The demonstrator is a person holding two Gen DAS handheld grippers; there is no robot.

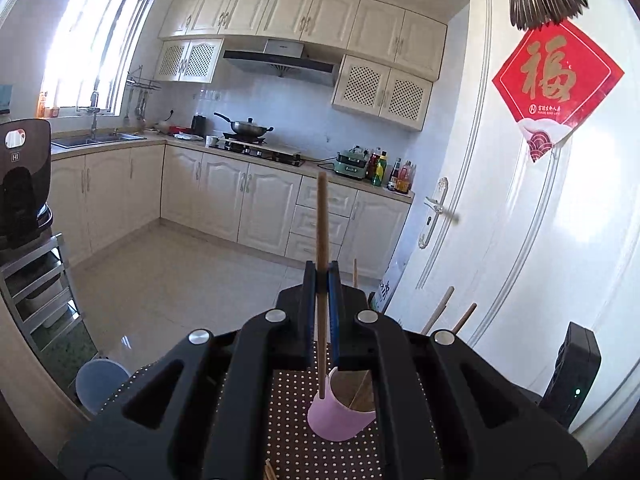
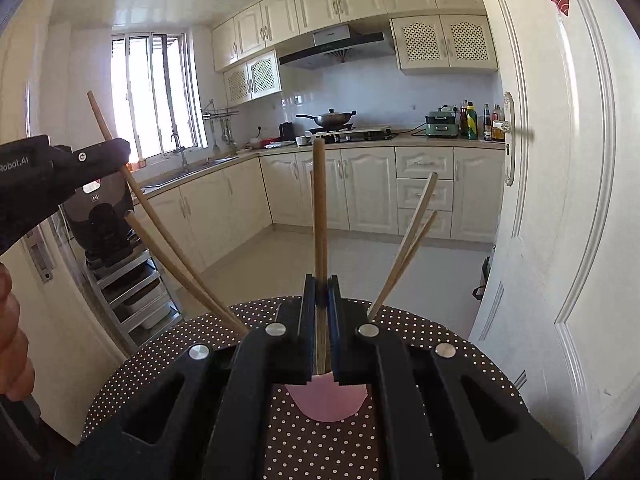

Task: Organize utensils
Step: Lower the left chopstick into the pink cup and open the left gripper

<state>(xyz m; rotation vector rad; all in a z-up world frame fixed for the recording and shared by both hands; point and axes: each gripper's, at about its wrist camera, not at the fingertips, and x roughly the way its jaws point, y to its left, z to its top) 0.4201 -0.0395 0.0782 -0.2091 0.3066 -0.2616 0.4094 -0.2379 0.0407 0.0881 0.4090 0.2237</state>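
Over the cup [image 2: 326, 402] the way in is crowded: chopsticks [image 2: 404, 256] lean out to the right, two more [image 2: 176, 256] slant left, and one held upright stands at the middle. The left gripper [image 2: 120, 156] blocks the upper left, clamped on a slanting stick. The door [image 2: 560, 200] closes off the right side near the table [image 2: 460, 344] edge. Dotted cloth in front of the cup looks bare, though the fingers [image 1: 308, 304] hide much of it.
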